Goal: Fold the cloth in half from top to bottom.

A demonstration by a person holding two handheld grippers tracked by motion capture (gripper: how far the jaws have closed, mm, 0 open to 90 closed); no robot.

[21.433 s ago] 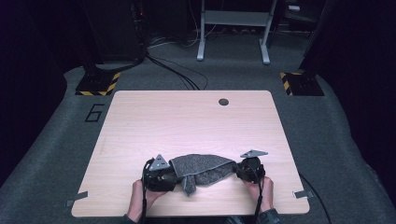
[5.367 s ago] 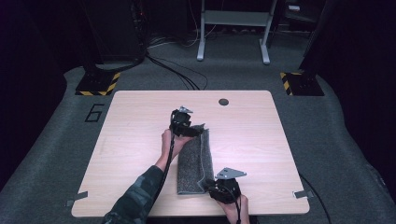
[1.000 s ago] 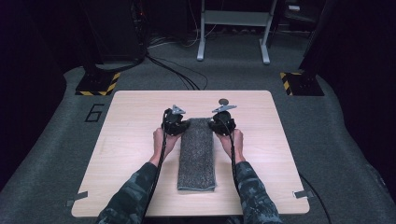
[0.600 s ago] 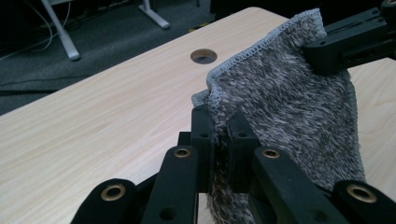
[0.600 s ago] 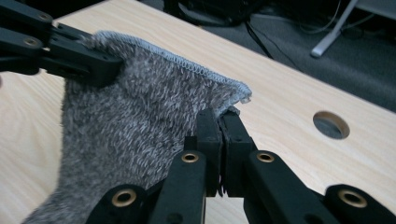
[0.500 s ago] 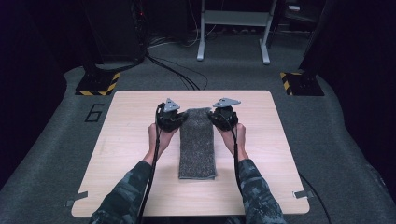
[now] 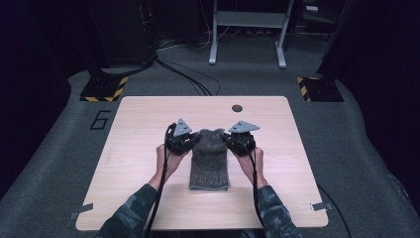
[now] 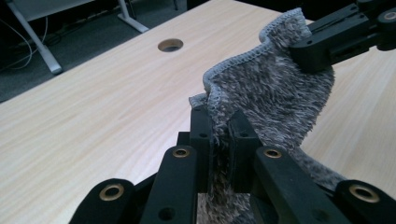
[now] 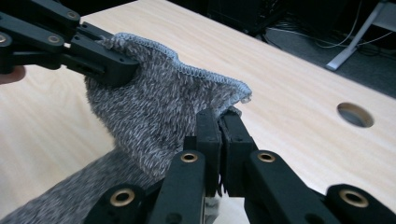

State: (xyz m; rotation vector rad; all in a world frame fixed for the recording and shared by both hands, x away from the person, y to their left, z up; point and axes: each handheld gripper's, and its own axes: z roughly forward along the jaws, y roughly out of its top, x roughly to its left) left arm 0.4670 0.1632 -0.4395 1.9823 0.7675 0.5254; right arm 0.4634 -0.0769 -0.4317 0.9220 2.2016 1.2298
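- While clamped tight on the grey towel (image 8: 275, 98), L gripper (image 8: 219, 123) pinches its stitched edge btwn both black jaws, fuzzy pile squeezed in the slot.
- Same w/ R gripper (image 9: 219, 121): jaws narrow, closed on the opposite corner of that hem, fabric bunched at the tips.
- Btwn the two grippers: towel's far edge lifted off the table (image 7: 148, 124), sagging in a shallow dip, hem wavy.
- Seen from L gripper view: R gripper's jaws up & to the right, biting the other corner; towel stretched across from own tips to there.
- Seen from R gripper view: L gripper at upper left, gripping the far corner; towel slopes down & away to lower left, onto the wood.
- In high view: L gripper (image 7: 181, 139) & R gripper (image 7: 240, 139) side by side, towel (image 7: 209, 163) just btwn them; rest of it runs back toward the person as a narrow folded strip, lying flat, near end squared off.
- Behind each gripper: a hand (image 7: 166, 158) & camo sleeve, cables trailing along forearms.
- Beyond the tips: round cable hole (image 7: 237, 107) in the tabletop, well apart from towel, past R gripper.
- Further out: grey carpet, number 6 (image 7: 101, 119) marked left of table, yellow-black striped bases (image 7: 104, 89), white frame legs (image 7: 247, 29) at the back.
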